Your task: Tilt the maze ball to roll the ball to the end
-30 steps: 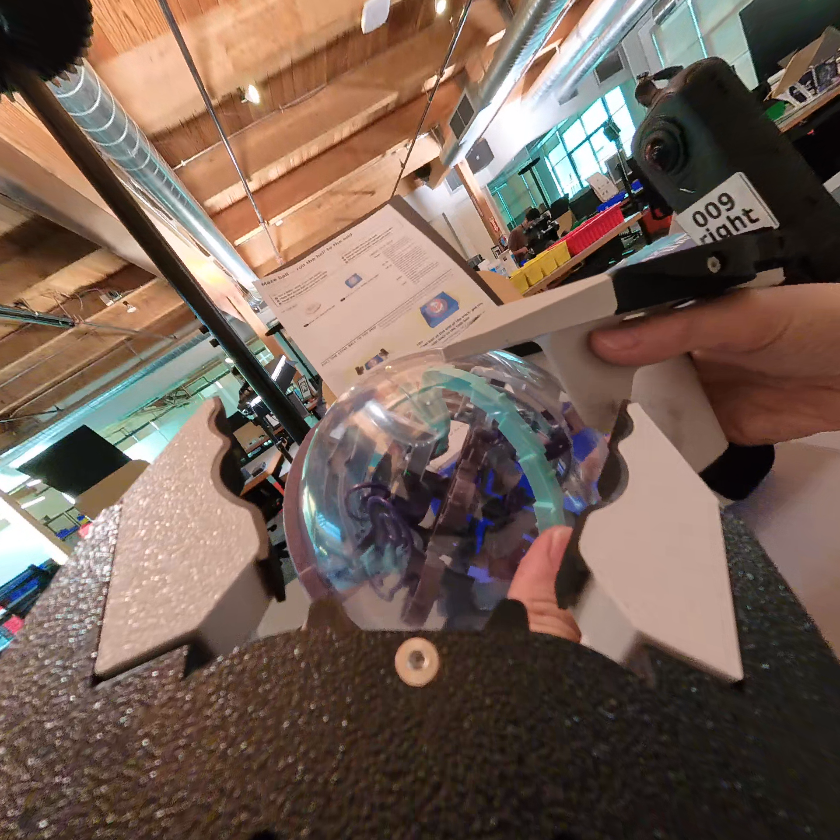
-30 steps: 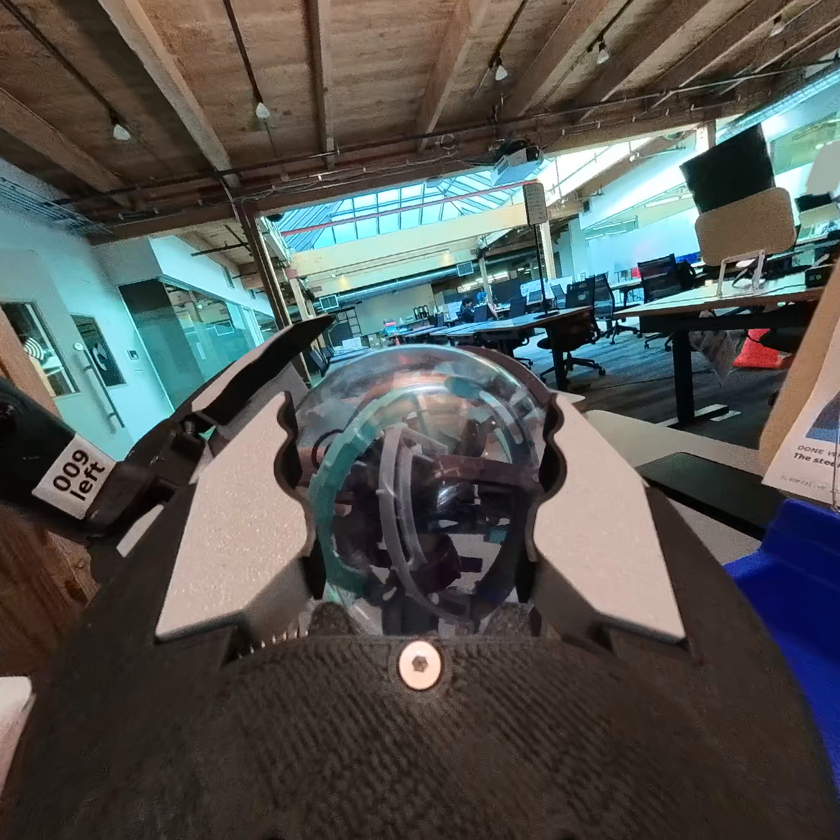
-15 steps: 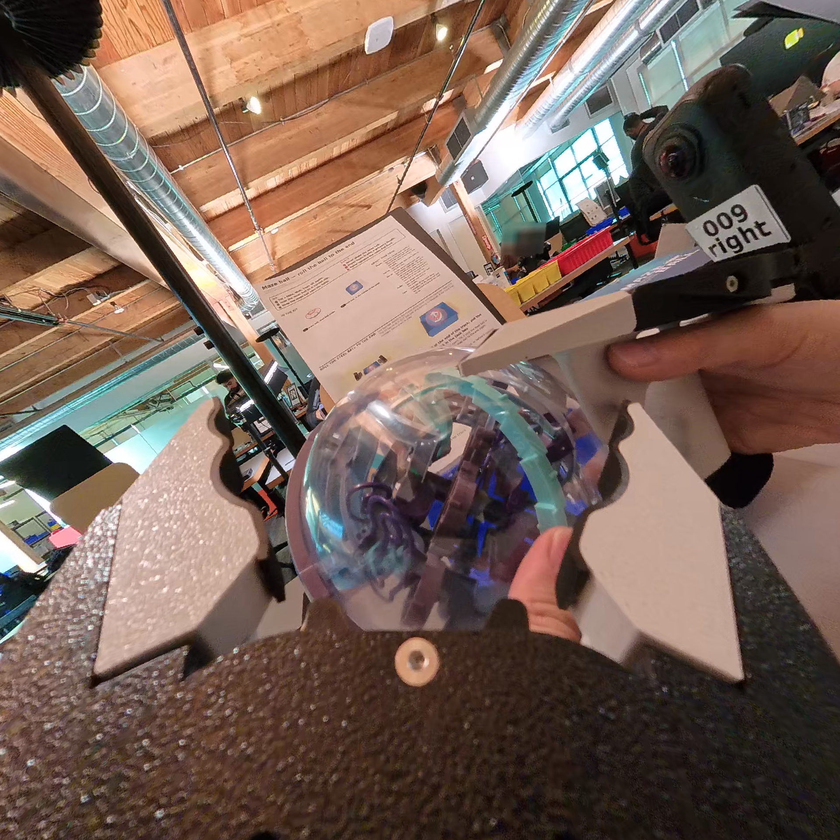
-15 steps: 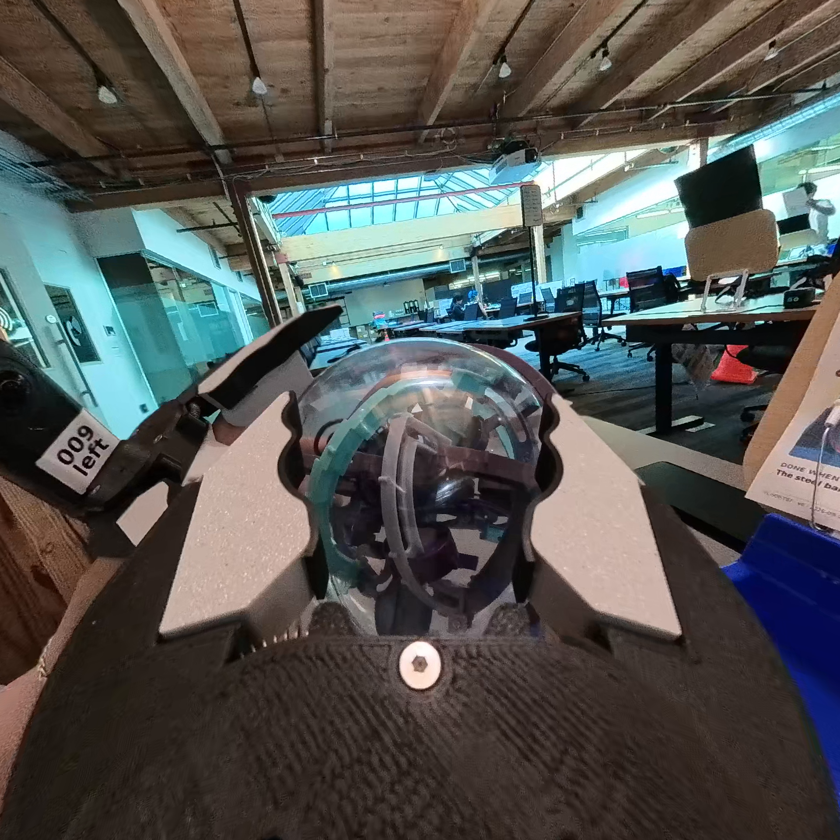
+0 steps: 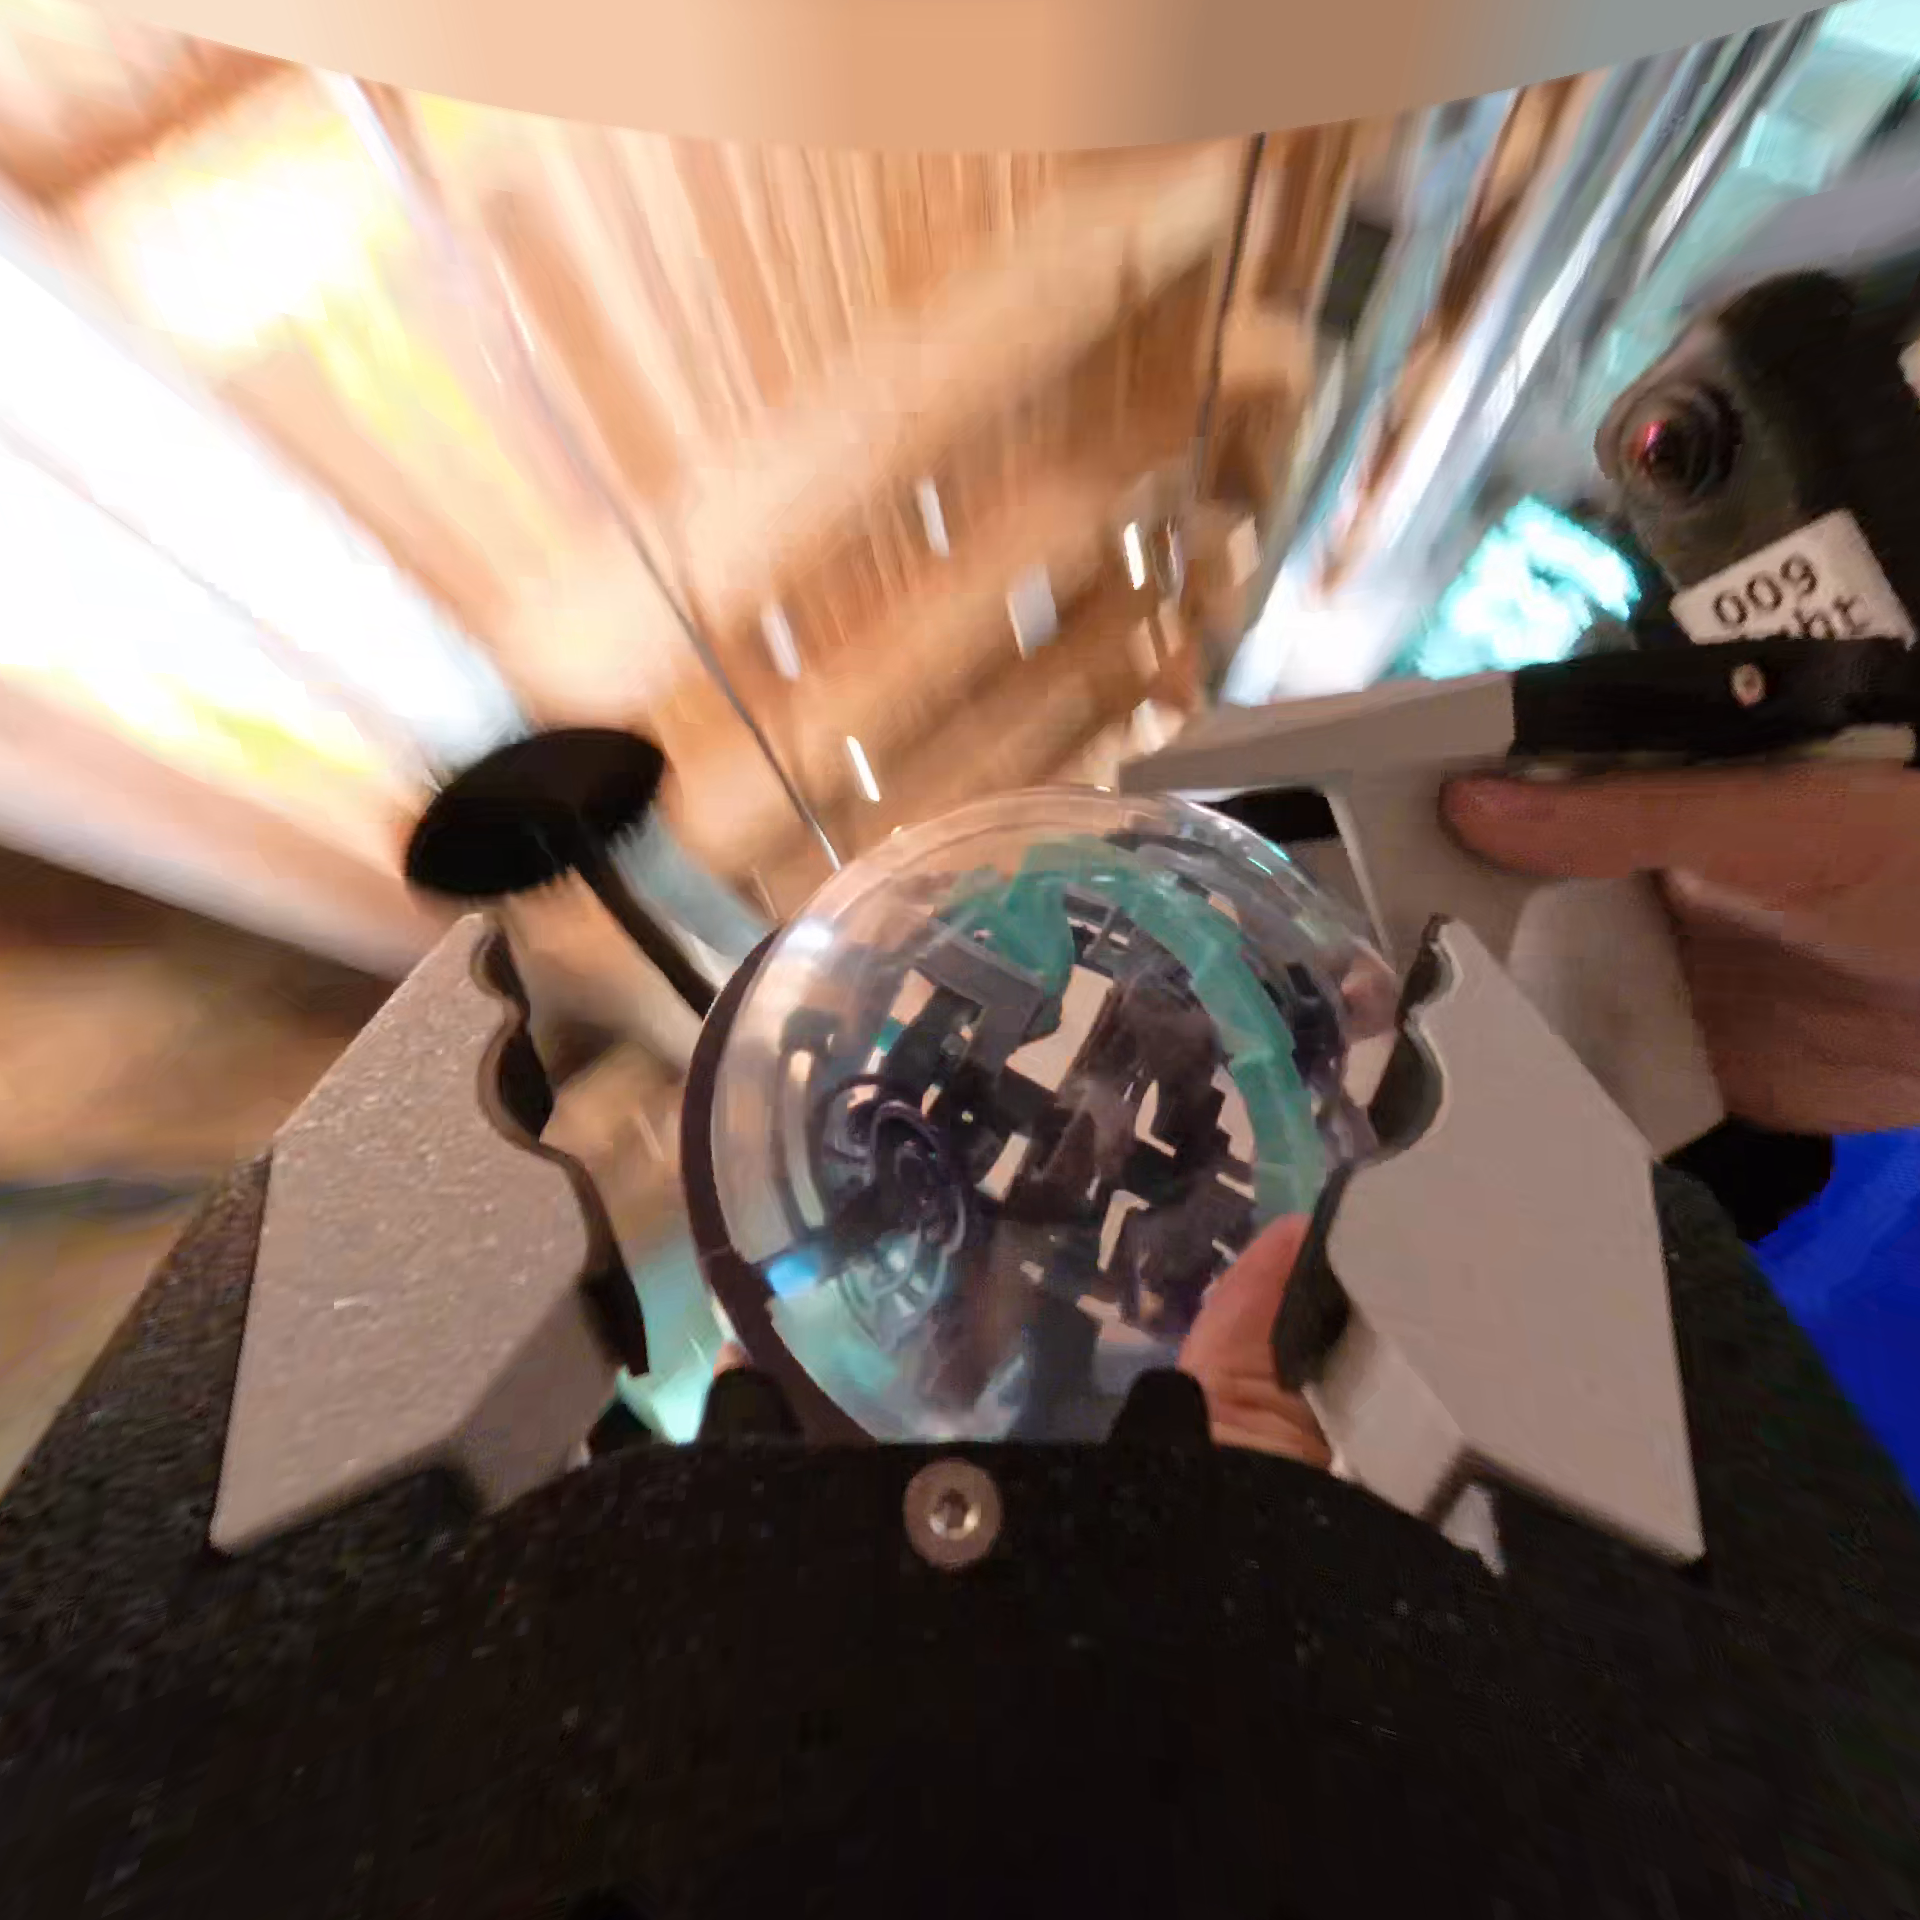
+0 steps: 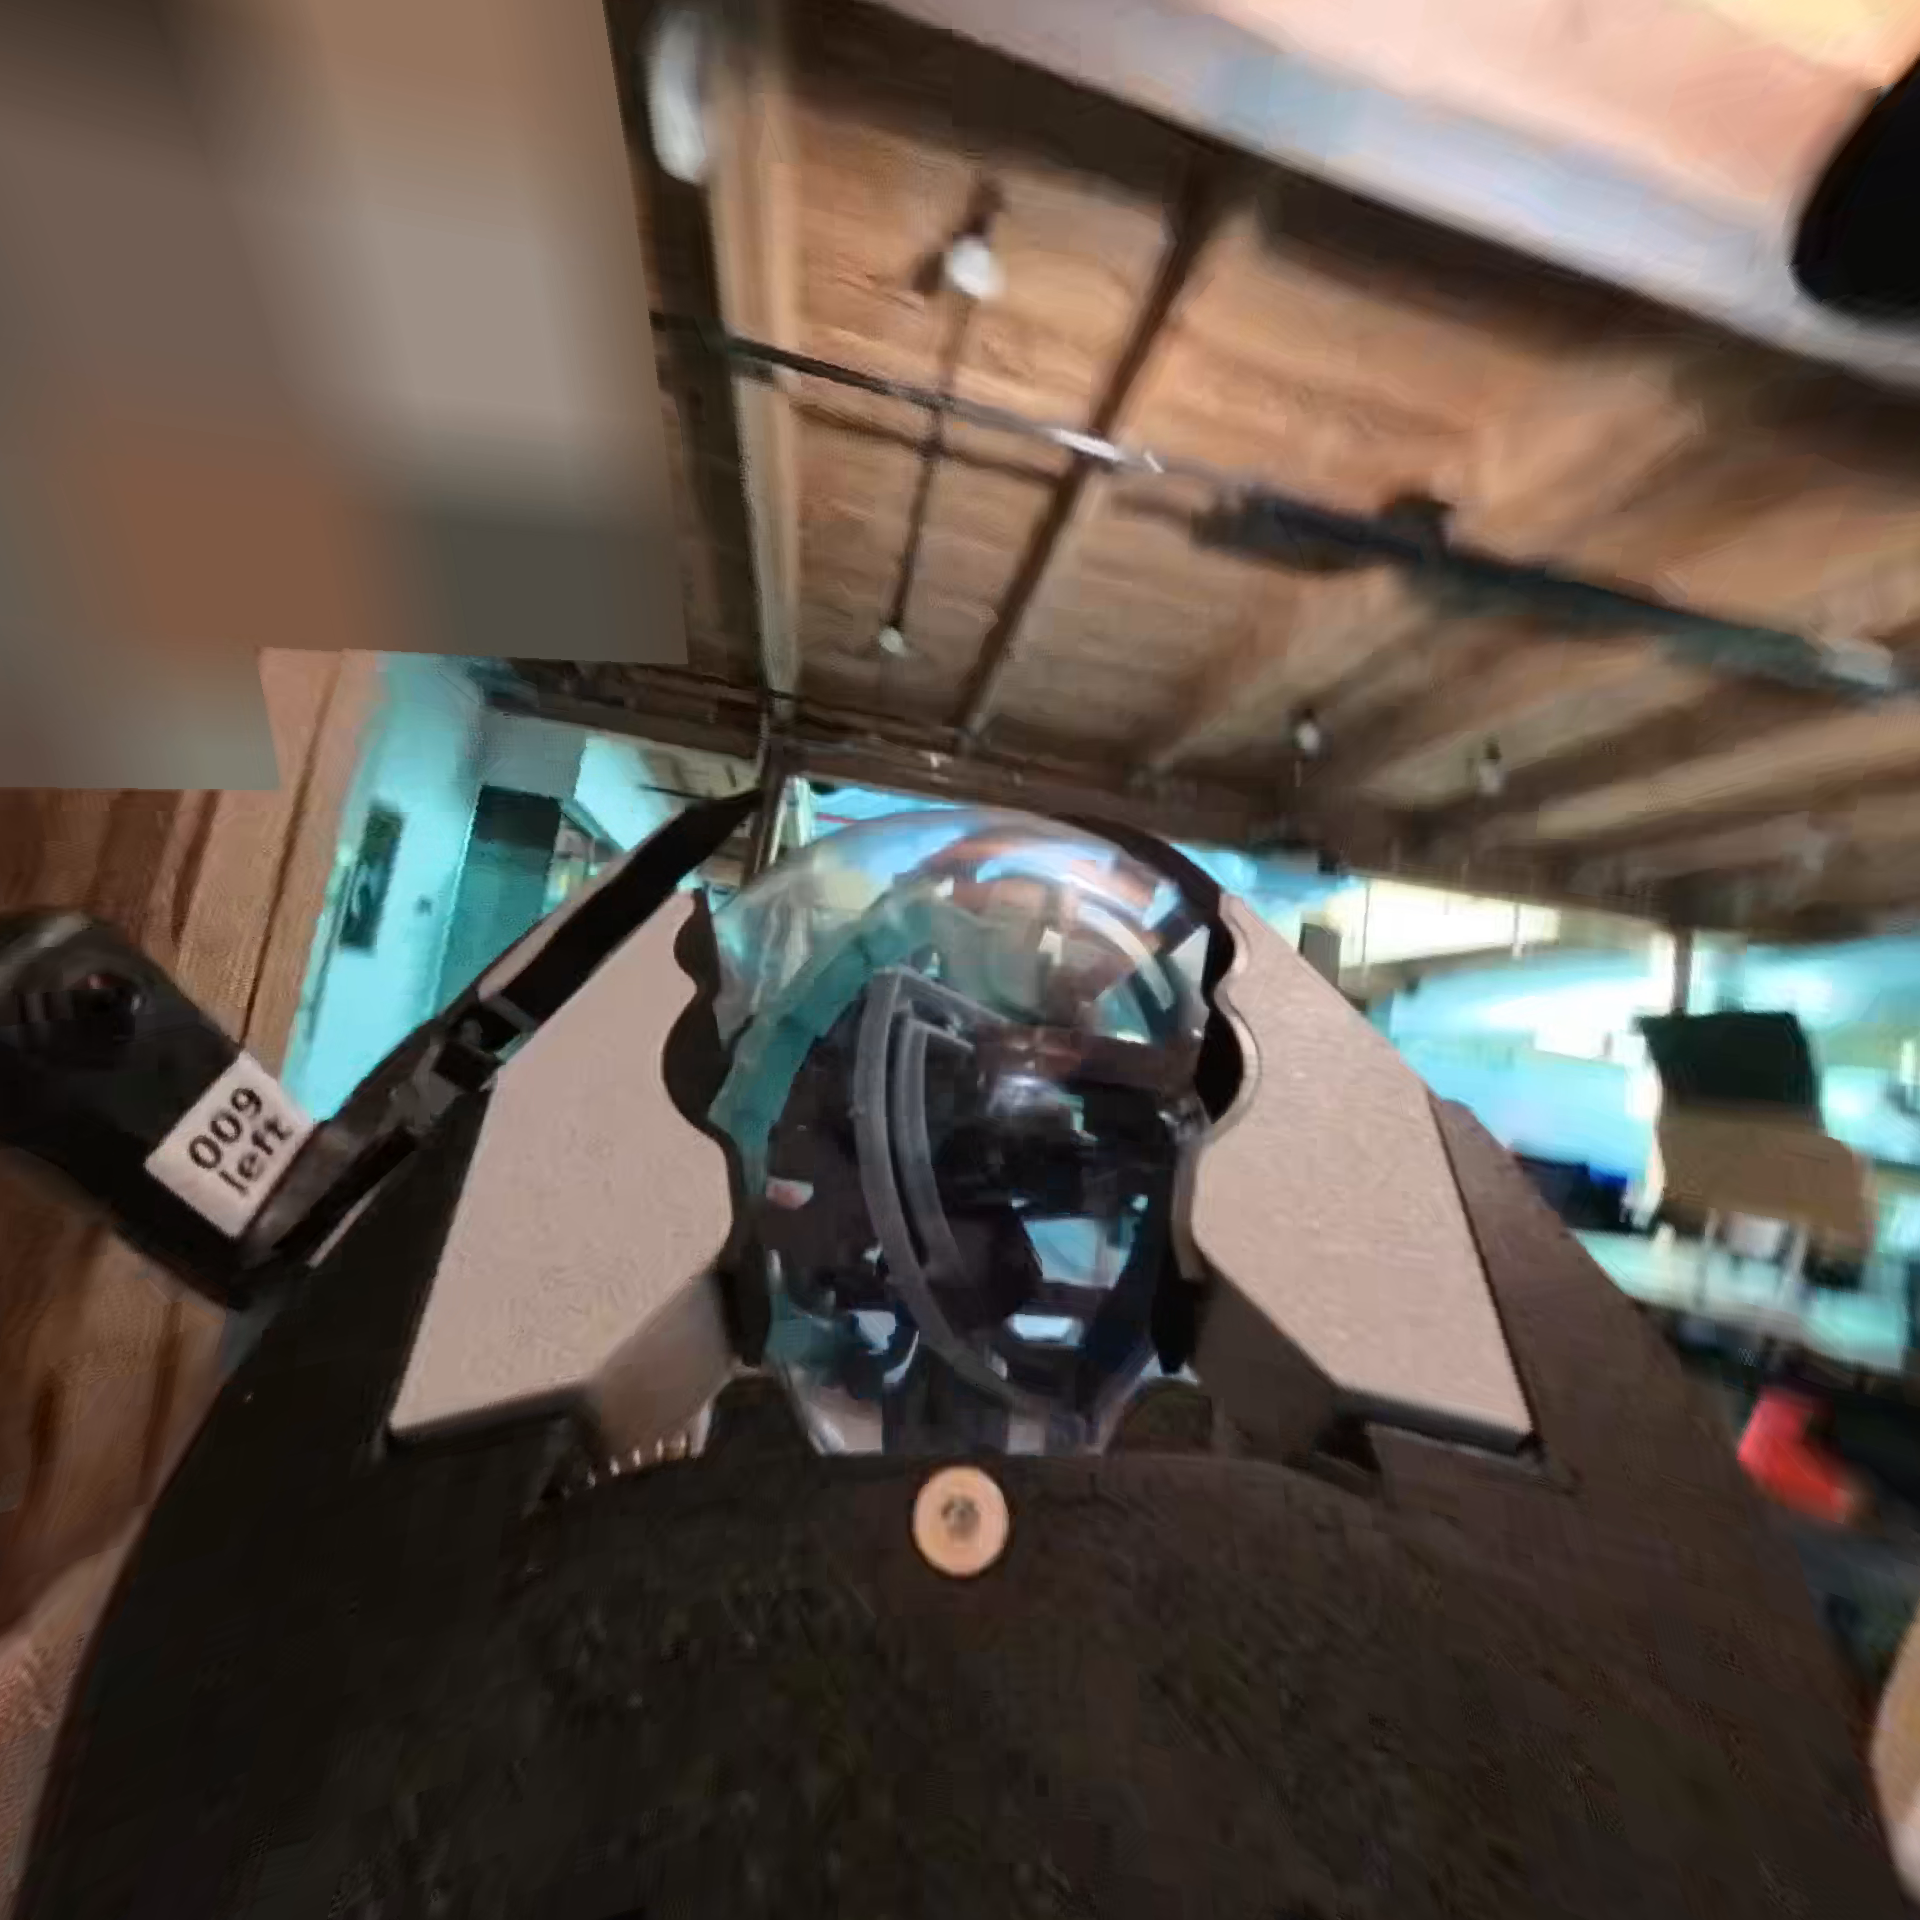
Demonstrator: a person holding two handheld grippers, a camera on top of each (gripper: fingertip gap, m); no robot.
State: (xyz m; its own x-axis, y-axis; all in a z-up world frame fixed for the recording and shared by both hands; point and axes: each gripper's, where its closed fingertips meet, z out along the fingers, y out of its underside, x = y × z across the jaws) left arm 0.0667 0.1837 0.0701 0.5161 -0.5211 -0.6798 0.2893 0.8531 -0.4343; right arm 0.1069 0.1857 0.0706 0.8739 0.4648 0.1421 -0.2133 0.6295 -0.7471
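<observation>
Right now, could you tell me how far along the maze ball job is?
Done: the maze ball is up off the table, clamped in the right claw. In hand: blur in both views suggests tilting; the left claw stands open around it. Left: the inner ball isn't discernible, so the finish is unconfirmed.

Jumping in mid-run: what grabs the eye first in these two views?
The clear maze ball with its teal track fills the centre of both views. In the right wrist view, the right gripper has both jaws pressed on its sides; in the left wrist view, the left gripper stands wide, its left jaw clear of the shell. Behind, the wooden ceiling is smeared with motion blur.
</observation>
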